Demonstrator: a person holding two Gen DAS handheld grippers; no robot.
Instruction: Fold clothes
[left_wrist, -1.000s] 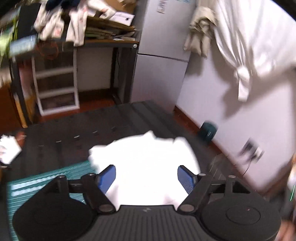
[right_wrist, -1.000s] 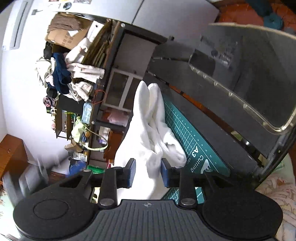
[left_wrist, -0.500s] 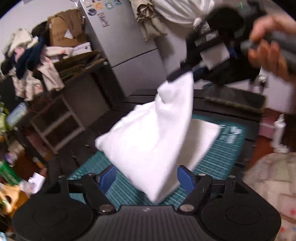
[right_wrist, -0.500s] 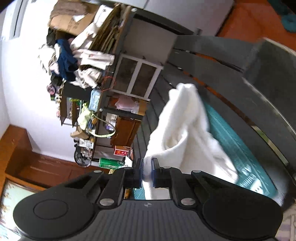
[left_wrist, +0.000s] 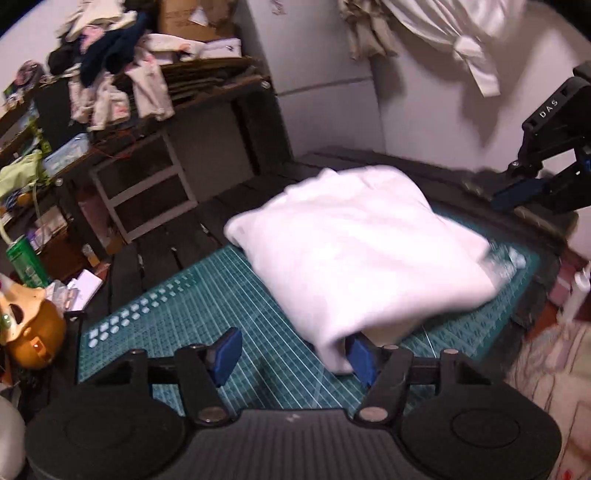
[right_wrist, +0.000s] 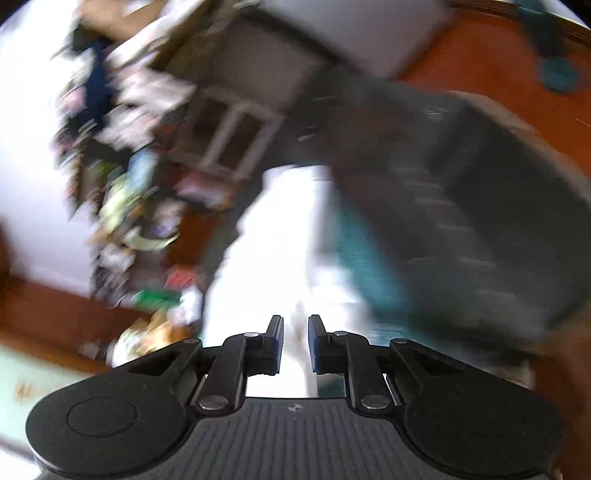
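A white garment lies folded in a soft heap on the green cutting mat. In the left wrist view my left gripper sits low at the garment's near corner. Its jaws are closing, and the corner drapes against the right finger while the left finger stands free over the mat. My right gripper hovers at the far right, apart from the cloth. The right wrist view is blurred. There my right gripper has a narrow gap that is opening, with the white garment lying beyond it.
The mat lies on a dark slatted table. Behind it stand a cluttered shelf with piled clothes, a white drawer frame and a grey fridge. A white shirt hangs on the wall. An orange object sits at the left.
The right gripper held the garment's corner up half a second ago; it has let go and drawn back, and the garment has dropped flat. The left gripper has sunk to the near corner.
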